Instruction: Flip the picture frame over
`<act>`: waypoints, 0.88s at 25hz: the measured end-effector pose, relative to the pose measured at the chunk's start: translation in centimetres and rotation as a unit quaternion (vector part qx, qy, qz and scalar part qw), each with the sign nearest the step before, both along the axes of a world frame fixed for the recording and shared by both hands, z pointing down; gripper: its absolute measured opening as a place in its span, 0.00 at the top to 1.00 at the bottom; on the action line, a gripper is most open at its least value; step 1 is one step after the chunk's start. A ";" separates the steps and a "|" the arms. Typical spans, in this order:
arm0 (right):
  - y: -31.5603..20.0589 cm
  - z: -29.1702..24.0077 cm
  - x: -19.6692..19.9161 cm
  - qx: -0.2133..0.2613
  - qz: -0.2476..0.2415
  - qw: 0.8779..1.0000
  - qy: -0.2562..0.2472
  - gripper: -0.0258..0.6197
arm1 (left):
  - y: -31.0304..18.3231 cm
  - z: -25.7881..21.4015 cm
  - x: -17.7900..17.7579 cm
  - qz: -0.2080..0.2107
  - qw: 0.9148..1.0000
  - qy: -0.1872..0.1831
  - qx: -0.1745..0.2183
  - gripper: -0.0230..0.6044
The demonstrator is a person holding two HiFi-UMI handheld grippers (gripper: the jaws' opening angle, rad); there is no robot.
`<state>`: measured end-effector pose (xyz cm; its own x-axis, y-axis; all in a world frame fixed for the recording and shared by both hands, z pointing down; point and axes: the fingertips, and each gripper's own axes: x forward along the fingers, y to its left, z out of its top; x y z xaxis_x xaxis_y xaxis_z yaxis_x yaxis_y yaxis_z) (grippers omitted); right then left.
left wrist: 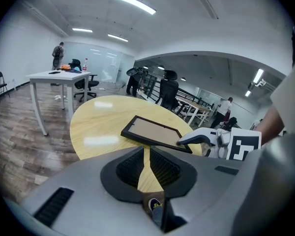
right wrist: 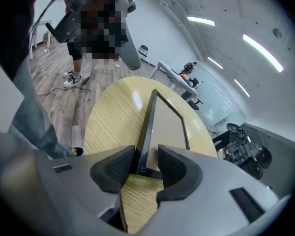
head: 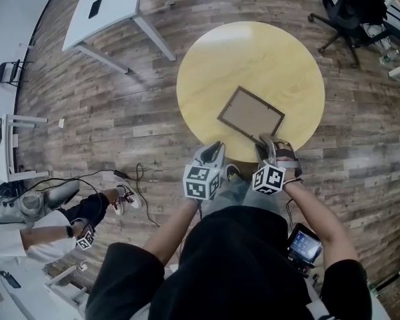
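Note:
A black picture frame [head: 251, 115] lies on the round yellow wooden table [head: 253, 52], brown panel up, one corner toward the near edge. My right gripper [head: 270, 143] is at that near corner. In the right gripper view the corner of the frame [right wrist: 167, 122] stands between the jaws of the right gripper [right wrist: 146, 159], whose pads sit close on both sides without squeezing it. My left gripper [head: 215, 149] hovers at the table's near edge, left of the frame, jaws nearly together with nothing in them. The left gripper view shows the frame [left wrist: 155, 131] and the right gripper [left wrist: 196, 137] ahead of the left gripper [left wrist: 146, 154].
A white rectangular table [head: 113, 5] stands at the back left and an office chair [head: 350, 12] at the back right. A person [head: 47, 212] sits on the wooden floor at lower left, with cables [head: 120, 175] nearby. Other people stand far off in the room [left wrist: 58, 55].

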<state>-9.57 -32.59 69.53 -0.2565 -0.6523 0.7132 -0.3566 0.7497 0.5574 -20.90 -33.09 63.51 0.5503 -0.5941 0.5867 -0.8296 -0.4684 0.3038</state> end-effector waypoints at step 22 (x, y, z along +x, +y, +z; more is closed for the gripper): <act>1.5 -0.8 0.2 -0.218 0.142 0.940 -0.221 0.82 | 0.3 -0.5 1.5 0.031 0.999 -0.003 0.010 0.92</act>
<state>-9.37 -31.09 68.73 -0.4503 -0.4098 0.7933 -0.7009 0.7127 -0.0296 -19.39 -32.82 62.99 0.5824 -0.5710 0.5786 -0.8010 -0.5245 0.2886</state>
